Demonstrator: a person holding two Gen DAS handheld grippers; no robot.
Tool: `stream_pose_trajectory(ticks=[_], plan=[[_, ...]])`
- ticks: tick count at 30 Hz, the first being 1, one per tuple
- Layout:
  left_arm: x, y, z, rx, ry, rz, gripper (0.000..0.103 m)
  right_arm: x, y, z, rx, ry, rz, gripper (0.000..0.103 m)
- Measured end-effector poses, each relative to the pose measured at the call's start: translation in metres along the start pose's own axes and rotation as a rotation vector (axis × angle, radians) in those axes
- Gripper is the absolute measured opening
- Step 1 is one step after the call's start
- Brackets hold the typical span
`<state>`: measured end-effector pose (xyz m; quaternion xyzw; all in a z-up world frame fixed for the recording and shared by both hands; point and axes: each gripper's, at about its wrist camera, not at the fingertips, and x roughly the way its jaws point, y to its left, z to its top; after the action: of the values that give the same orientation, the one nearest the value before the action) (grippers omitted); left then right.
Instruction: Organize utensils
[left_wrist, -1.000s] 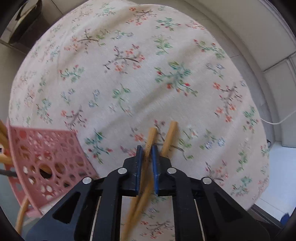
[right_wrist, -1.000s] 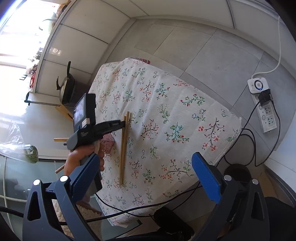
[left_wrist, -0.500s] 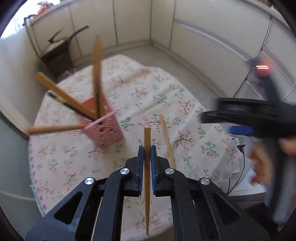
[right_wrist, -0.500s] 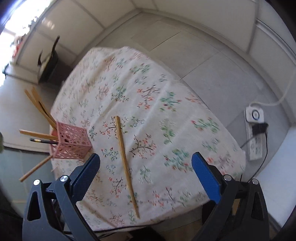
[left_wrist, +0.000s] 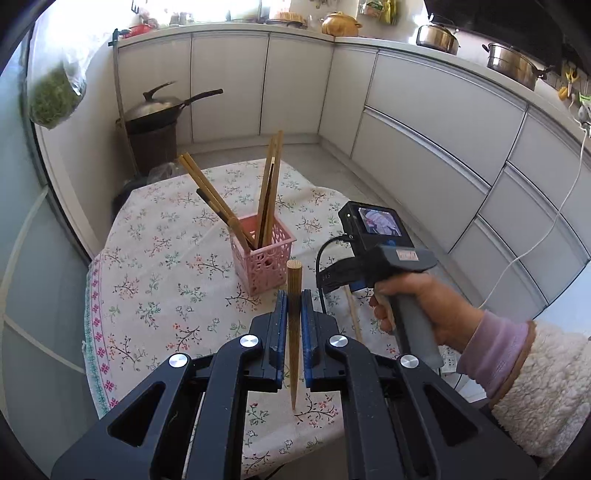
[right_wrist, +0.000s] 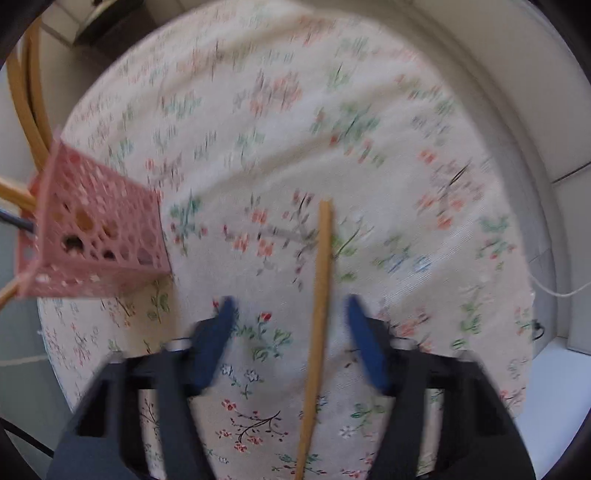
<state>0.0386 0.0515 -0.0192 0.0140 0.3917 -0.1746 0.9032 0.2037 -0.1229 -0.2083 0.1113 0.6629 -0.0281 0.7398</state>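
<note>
My left gripper (left_wrist: 294, 299) is shut on a wooden chopstick (left_wrist: 294, 273), held upright above the floral tablecloth, just in front of the pink perforated holder (left_wrist: 264, 258). The holder stands on the table with several chopsticks (left_wrist: 267, 195) leaning out of it. My right gripper (right_wrist: 290, 306) is open, low over the table, its jaws on either side of a second wooden chopstick (right_wrist: 319, 280) lying flat on the cloth. The pink holder (right_wrist: 96, 232) is to its left. The right gripper's body (left_wrist: 384, 258) and the hand holding it show in the left wrist view.
The small table with the floral cloth (left_wrist: 159, 266) stands in a kitchen corner, white cabinets (left_wrist: 424, 122) behind and right. A wok on a stand (left_wrist: 155, 118) is beyond the far edge. A white cable (right_wrist: 561, 291) hangs past the table's right edge.
My left gripper lifted one chopstick off the cloth and raised it near the holder. My right gripper dropped from high above down around the remaining chopstick.
</note>
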Motion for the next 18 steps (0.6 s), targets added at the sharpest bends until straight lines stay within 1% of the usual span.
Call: stream_pose_trajectory(ticks=[1, 2, 3, 5, 8, 11, 12, 15, 17, 18], plan=[[-0.001, 0.002, 0.001, -0.008, -0.003, 0.002, 0.007, 0.001, 0.000, -0.001, 0.000, 0.022, 0.008, 0.010], [-0.001, 0.005, 0.000, -0.016, -0.005, 0.002, 0.007, 0.001, -0.002, -0.002, 0.019, 0.034, 0.040, 0.008], [-0.002, 0.008, 0.001, -0.026, -0.010, 0.003, 0.007, -0.002, -0.008, -0.004, 0.046, 0.027, 0.065, 0.007], [-0.006, 0.013, 0.003, -0.049, -0.024, 0.004, 0.007, -0.016, -0.014, -0.008, 0.063, -0.026, 0.075, 0.008], [-0.010, 0.017, 0.005, -0.067, -0.044, 0.002, 0.007, -0.061, -0.025, -0.020, 0.082, -0.135, 0.166, 0.007], [-0.013, 0.018, 0.006, -0.083, -0.058, 0.008, 0.007, -0.105, -0.033, -0.034, 0.074, -0.231, 0.216, 0.007], [-0.014, 0.018, 0.007, -0.088, -0.064, 0.009, 0.007, -0.127, -0.038, -0.043, 0.071, -0.285, 0.235, 0.007], [-0.025, 0.020, 0.013, -0.113, -0.106, 0.000, 0.007, -0.175, -0.051, -0.058, 0.079, -0.404, 0.281, 0.008], [-0.036, 0.021, 0.021, -0.136, -0.150, -0.008, 0.007, -0.201, -0.062, -0.063, 0.097, -0.477, 0.331, 0.008], [-0.044, 0.022, 0.027, -0.151, -0.180, -0.010, 0.007, -0.219, -0.068, -0.067, 0.111, -0.536, 0.356, 0.008]])
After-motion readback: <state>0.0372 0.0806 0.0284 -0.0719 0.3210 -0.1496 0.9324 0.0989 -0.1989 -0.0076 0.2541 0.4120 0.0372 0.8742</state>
